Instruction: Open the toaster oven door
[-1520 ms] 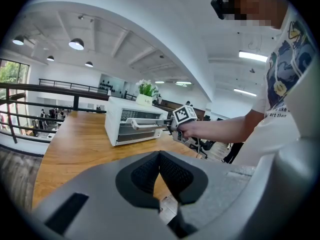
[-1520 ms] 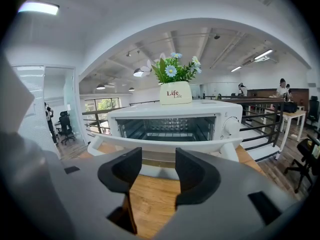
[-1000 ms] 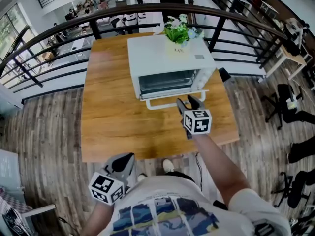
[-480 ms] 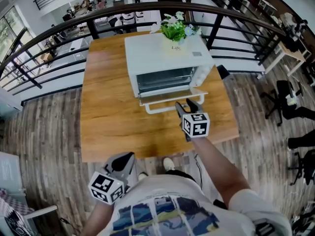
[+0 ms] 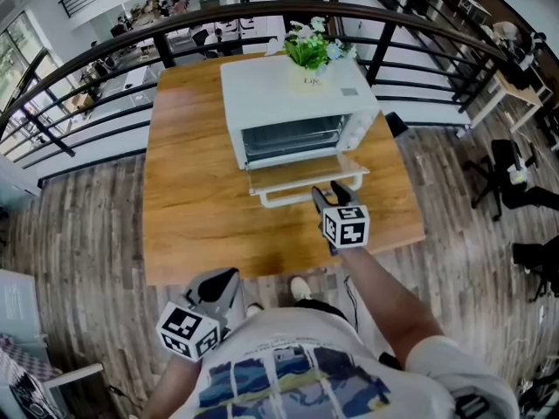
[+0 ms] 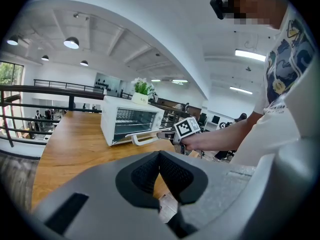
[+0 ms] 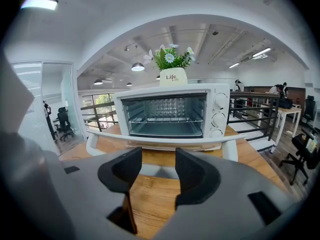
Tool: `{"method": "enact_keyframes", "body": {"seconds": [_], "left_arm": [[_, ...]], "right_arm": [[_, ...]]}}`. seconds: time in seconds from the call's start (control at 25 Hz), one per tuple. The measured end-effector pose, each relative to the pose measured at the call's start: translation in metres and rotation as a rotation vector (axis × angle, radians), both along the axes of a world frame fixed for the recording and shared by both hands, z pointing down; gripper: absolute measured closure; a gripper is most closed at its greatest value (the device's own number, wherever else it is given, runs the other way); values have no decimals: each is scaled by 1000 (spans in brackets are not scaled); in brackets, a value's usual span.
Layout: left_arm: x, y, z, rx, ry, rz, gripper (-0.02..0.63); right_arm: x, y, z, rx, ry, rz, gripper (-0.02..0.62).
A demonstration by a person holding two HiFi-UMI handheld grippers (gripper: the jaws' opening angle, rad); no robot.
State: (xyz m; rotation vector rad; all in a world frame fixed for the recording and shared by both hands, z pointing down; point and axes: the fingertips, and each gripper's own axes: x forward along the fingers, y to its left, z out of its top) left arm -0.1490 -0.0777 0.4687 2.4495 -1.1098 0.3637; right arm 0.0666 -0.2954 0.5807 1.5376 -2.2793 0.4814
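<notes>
The white toaster oven [image 5: 297, 103] stands at the far side of the wooden table [image 5: 192, 199]. Its glass door [image 5: 301, 173] lies folded down flat, and the wire rack inside shows in the right gripper view [image 7: 165, 115]. The door's white handle [image 7: 160, 141] runs across just beyond my right gripper [image 7: 158, 170], which is open with nothing between its fingers. From the head view, that right gripper [image 5: 329, 190] sits at the handle's right end [image 5: 297, 197]. My left gripper [image 5: 223, 279] hangs low by the person's body, shut and empty [image 6: 159, 156].
A potted plant [image 5: 313, 52] sits on the oven's top. A black railing [image 5: 105, 51] curves behind the table. The table's near edge [image 5: 262, 273] is close to the person. Bare wood lies left of the oven. The floor is wooden planks.
The oven door has swung down from part-open to flat. My right gripper has drawn back toward the person and a little lower. The left gripper has not moved.
</notes>
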Motion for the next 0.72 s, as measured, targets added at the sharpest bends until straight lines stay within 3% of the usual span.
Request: {"method": "enact_keyframes", "body": {"seconds": [0.72], "left_arm": [[-2, 3, 1, 3, 6, -2, 603]], "right_arm": [[5, 21, 37, -48, 37, 51, 390]]}}
